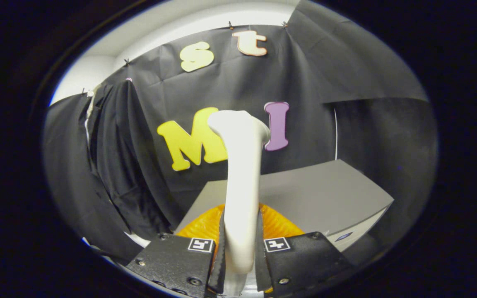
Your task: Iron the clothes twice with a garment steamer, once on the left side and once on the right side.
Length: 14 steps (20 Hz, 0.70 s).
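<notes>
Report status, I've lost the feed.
Gripper shut on steamer, held upright. Dark garment hangs off to the side, untouched. Grey table ahead.

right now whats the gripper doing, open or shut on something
gripper: shut on the white plastic garment steamer handle, both fingers pressing its sides, the steamer head pointing up ahead of them.

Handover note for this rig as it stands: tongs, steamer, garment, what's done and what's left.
Tongs: shut on the garment steamer, both fingers pressing its white handle, which stands upright between them with the head on top.
Dark garment: hanging against the booth wall, off to the left beyond the steamer, not touched by it.
Grey table and an orange object lie behind the handle.
Done: steamer gripped.
Left: by the look of it, both passes, left side and right side.
</notes>
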Motion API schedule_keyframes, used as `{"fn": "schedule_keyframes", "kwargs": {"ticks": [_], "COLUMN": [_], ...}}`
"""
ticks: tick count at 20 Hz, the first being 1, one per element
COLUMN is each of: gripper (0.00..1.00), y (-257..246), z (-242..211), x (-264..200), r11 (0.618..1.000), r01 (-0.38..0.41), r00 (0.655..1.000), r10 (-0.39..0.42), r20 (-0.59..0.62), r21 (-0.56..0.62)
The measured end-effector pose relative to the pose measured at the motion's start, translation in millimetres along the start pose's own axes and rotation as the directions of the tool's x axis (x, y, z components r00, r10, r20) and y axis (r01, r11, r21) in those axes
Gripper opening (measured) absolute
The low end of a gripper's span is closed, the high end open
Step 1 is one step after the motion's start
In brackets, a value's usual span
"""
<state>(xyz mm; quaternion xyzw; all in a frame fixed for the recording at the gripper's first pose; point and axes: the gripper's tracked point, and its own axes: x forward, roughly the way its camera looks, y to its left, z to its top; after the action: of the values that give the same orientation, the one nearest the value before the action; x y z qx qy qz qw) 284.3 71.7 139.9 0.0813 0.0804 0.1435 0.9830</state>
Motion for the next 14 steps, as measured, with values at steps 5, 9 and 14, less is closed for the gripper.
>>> {"fn": "schedule_keyframes", "kwargs": {"ticks": [5, 9, 14], "gripper": [0.32, 0.32, 0.31], "y": [65.0, 129.9, 212.7], "z": [38.6, 65.5, 90.8], "x": [-24.8, -37.6, -52.9], "r11": [0.999, 0.995, 0.982], "r01": [-0.035, -0.098, -0.175], "r00": [0.993, 0.98, 0.953], "r10": [0.034, 0.099, 0.187], "r20": [0.111, 0.171, 0.24], "r21": [0.011, -0.015, -0.069]}}
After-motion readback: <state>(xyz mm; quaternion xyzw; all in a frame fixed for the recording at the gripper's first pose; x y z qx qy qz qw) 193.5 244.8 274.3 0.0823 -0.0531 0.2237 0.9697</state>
